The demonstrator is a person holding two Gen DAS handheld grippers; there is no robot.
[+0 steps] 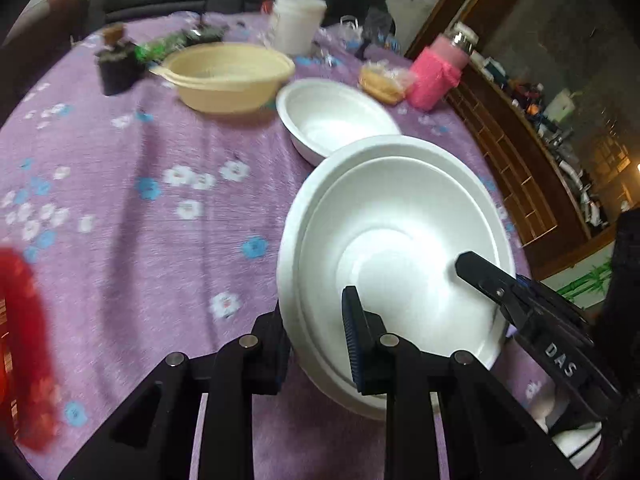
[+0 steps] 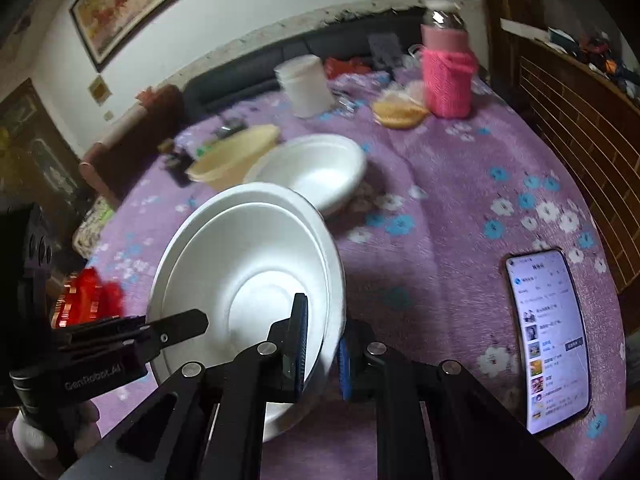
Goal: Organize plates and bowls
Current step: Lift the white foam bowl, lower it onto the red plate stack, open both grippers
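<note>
Both grippers clamped on the stacked white bowls (image 1: 394, 248), one on each side of the rim.

So the stack (two bowls nested, looks like) sits tilted over the purple floral tablecloth (image 1: 132, 216), with the left gripper (image 1: 316, 344) pinching the near rim and the right gripper (image 2: 322, 354) squeezed on the opposite edge, wall between its pads. Just behind, touching or nearly, is another white bowl (image 1: 336, 118), then a beige strainer basket (image 1: 228, 76) beside it. Farther back: a white tub (image 1: 298, 20), a pink-sleeved bottle (image 2: 448, 76), some bagged bread (image 2: 398, 112). A lit phone (image 2: 550, 340) lies off to the right, well apart.
</note>
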